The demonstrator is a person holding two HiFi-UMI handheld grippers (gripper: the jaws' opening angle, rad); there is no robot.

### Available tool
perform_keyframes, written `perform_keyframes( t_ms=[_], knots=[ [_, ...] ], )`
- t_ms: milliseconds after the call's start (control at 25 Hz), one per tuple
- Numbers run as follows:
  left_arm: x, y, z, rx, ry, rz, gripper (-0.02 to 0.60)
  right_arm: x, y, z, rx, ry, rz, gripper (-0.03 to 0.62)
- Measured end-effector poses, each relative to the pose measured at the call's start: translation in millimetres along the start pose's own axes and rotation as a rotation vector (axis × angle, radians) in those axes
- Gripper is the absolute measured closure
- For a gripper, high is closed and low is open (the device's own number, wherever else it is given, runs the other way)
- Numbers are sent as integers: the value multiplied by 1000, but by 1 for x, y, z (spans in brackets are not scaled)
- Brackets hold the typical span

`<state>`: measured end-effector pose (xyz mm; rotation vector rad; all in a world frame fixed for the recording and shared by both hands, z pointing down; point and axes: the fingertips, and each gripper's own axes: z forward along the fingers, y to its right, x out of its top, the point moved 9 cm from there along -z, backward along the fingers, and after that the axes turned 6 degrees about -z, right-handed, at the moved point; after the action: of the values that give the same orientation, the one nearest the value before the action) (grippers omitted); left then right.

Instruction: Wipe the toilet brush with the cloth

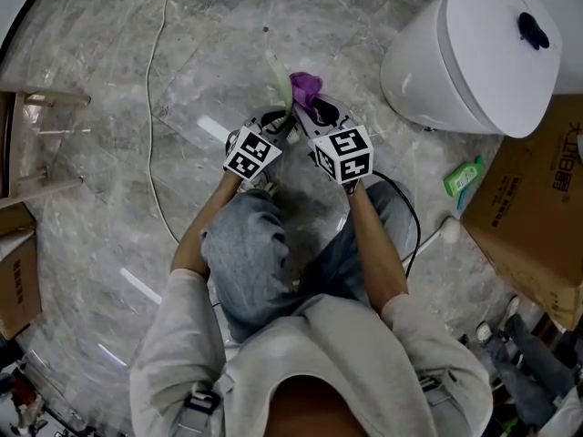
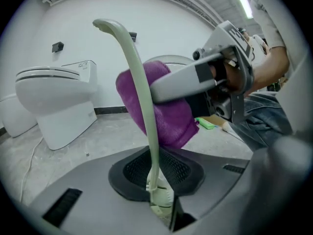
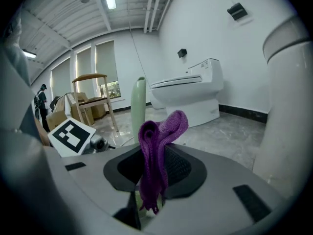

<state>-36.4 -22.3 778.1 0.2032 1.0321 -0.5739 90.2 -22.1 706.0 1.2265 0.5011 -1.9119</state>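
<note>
The room was a bathroom with a grey marble floor (image 1: 109,153). A big white toilet (image 1: 474,53) stood at the far right, with a brown cardboard box (image 1: 537,217) near it. A wooden stool (image 1: 36,144) stood at the left edge. A person sat low on the floor and held both claws out in front of the knees, close side by side.

The toilet brush (image 2: 139,82) was a long, thin, pale green stick. Its long line ran up and away from the person. Its top end curved over like a hook. Its bottom end, a white part, sat down between the jaws of the left gripper (image 2: 159,195). Those jaws stood only a narrow way apart and were pinched on that bottom end.

The purple cloth (image 3: 154,151) hung in folds from the right gripper (image 3: 146,199). Its jaws were nearly together and squeezed the cloth. One flap of it flopped over at the top. The cloth sat right beside the middle of the green stick. No view showed for sure whether it pressed on the stick.
</note>
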Motion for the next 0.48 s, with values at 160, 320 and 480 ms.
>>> perform_keyframes(
  t_ms=[160, 320, 480],
  knots=[
    [-2, 0, 0, -6, 3, -9, 522, -23, -2, 9, -1, -37, 43, 482],
    [-1, 0, -2, -6, 6, -13, 522, -27, 0, 11, -6, -53, 32, 482],
    [-1, 1, -1, -6, 4, -12, 522, 2, 8, -5, -41, 11, -32, 482]
  ],
)
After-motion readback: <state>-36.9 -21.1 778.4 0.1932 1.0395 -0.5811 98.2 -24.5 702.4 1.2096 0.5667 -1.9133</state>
